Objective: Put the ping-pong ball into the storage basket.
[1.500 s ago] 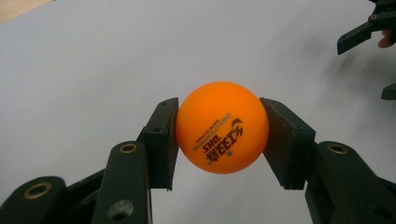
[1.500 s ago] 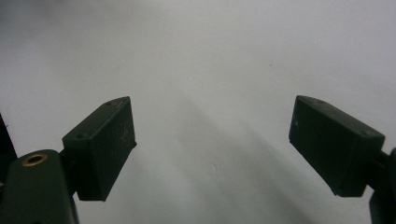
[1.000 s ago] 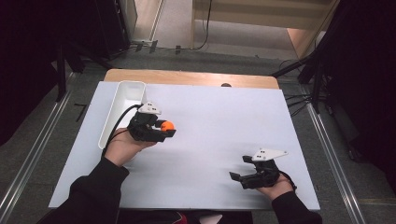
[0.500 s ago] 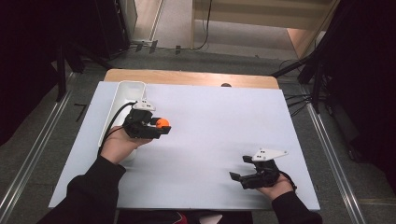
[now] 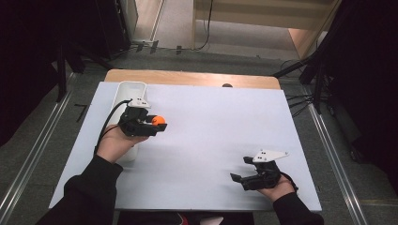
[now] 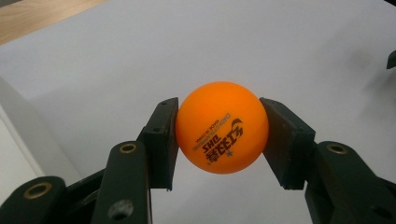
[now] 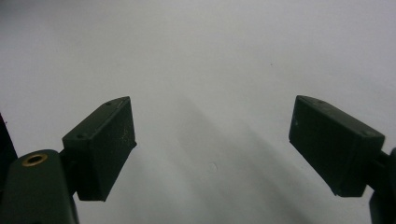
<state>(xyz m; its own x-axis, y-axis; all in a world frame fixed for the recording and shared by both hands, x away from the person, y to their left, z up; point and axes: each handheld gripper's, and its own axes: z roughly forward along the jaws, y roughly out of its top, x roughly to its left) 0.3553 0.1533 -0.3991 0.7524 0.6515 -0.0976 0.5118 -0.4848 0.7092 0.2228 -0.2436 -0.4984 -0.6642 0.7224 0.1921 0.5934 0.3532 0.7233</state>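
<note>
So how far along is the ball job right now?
Done: the left tool has the orange ball clamped between its jaws, off the table. In hand: it holds the ball beside the white bin. Left, likely: dropping the ball in the bin. The right tool rests open.

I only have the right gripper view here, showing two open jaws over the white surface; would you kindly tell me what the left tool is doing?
Observer: The left tool is shut on an orange table tennis ball.
Operator: Thank you, does the ball carry any marking?
Observer: Yes, dark print reading DHS, seen in the left gripper view.
Operator: What lies near that tool?
Observer: A white tray, just behind the left hand, at the table's left edge.
</note>
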